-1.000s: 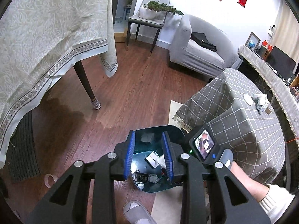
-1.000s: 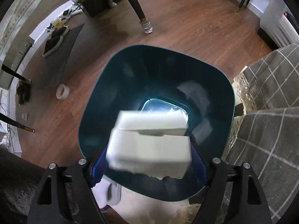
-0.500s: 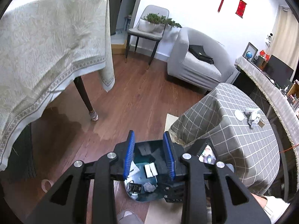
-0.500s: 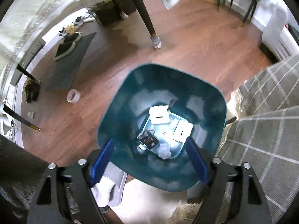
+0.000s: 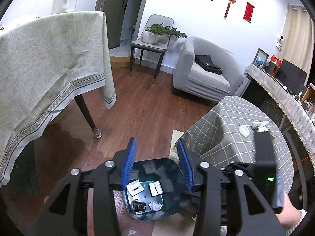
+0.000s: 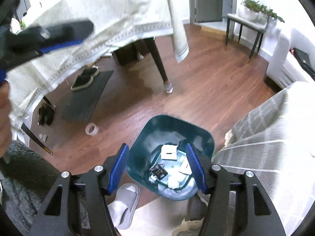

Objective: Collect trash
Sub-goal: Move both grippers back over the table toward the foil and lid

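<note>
A dark teal trash bin stands on the wood floor beside the checked table. Inside lie two white boxes, a black packet and a crumpled paper ball. My left gripper is open and empty, high above the bin. My right gripper is open and empty above the bin. More white scraps and a white lid lie on the checked table.
A dining table with a pale cloth stands at the left, its leg near the bin. A tape roll lies on the floor. A grey slipper, a dark mat with shoes, an armchair and a chair with plants.
My right gripper opened and let the white box drop into the bin. Both grippers have risen away from the bin, so it looks smaller.
</note>
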